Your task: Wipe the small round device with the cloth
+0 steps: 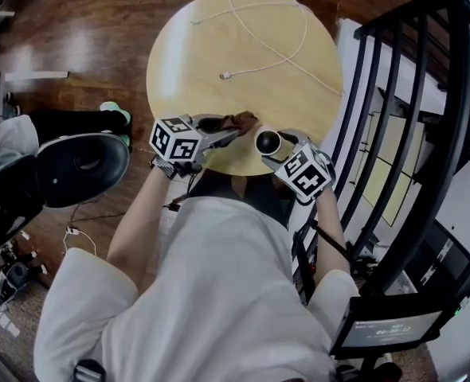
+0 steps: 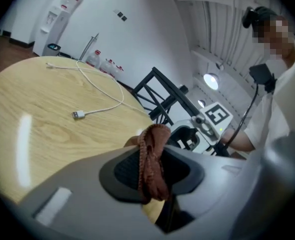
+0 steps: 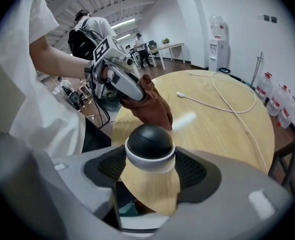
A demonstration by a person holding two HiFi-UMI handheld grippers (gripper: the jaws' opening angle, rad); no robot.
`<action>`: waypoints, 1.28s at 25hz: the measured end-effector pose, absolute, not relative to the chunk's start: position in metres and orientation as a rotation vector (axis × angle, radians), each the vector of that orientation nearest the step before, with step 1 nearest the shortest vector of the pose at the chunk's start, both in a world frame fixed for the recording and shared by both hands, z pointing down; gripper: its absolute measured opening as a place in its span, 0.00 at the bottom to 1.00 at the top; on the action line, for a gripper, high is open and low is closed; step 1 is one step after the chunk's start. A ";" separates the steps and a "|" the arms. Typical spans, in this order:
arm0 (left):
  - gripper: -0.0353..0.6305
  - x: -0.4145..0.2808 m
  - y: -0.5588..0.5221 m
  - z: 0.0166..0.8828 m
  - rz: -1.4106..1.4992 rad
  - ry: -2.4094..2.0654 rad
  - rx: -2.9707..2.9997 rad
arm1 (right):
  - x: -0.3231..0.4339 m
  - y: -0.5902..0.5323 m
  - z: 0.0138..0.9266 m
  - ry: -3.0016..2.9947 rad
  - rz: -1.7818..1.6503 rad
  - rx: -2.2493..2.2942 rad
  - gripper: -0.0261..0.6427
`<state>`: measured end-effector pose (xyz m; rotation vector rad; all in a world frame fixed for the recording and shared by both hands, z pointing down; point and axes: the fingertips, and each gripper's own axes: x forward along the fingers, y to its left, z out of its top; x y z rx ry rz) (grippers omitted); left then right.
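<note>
Wiping apparently not yet begun: at the six-o'clock edge of the round pale-wood worktop [image 1: 219,46], the right gripper [image 3: 151,170], jaws wide, clasps the small round black-domed, white-rimmed device [image 3: 149,145], while the left gripper [image 1: 229,130], clamped on the bunched reddish-brown cloth [image 2: 155,154], holds it just beside, at ten o'clock.

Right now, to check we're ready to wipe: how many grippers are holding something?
2. The left gripper is shut on the brown cloth over the table's near edge. The right gripper, beside it, grips the small round device. Neither grip is hidden.
</note>
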<state>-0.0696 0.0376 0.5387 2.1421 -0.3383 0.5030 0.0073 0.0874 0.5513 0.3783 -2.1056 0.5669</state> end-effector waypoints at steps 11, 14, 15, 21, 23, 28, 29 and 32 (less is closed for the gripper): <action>0.22 -0.037 0.046 0.460 0.255 0.014 2.175 | 0.004 0.085 0.554 -2.062 0.288 0.134 0.50; 0.22 -0.027 0.042 0.411 0.032 0.191 2.087 | 0.006 0.082 0.554 -2.065 0.268 0.177 0.50; 0.22 -0.024 0.042 0.405 0.022 0.228 2.066 | 0.008 0.081 0.553 -2.072 0.289 0.223 0.51; 0.22 -0.002 0.050 0.456 0.433 0.270 1.993 | 0.027 0.081 0.548 -2.108 0.606 0.669 0.52; 0.22 0.006 0.051 0.468 0.530 0.273 1.972 | 0.031 0.086 0.551 -2.091 0.763 0.776 0.52; 0.22 0.023 0.051 0.493 0.835 0.252 1.998 | 0.019 0.091 0.554 -2.083 0.952 0.912 0.52; 0.22 0.026 0.050 0.495 0.889 0.254 2.013 | 0.018 0.089 0.555 -2.071 0.943 0.932 0.52; 0.22 0.029 0.044 0.499 1.042 0.227 2.076 | 0.014 0.087 0.556 -2.040 0.920 0.964 0.52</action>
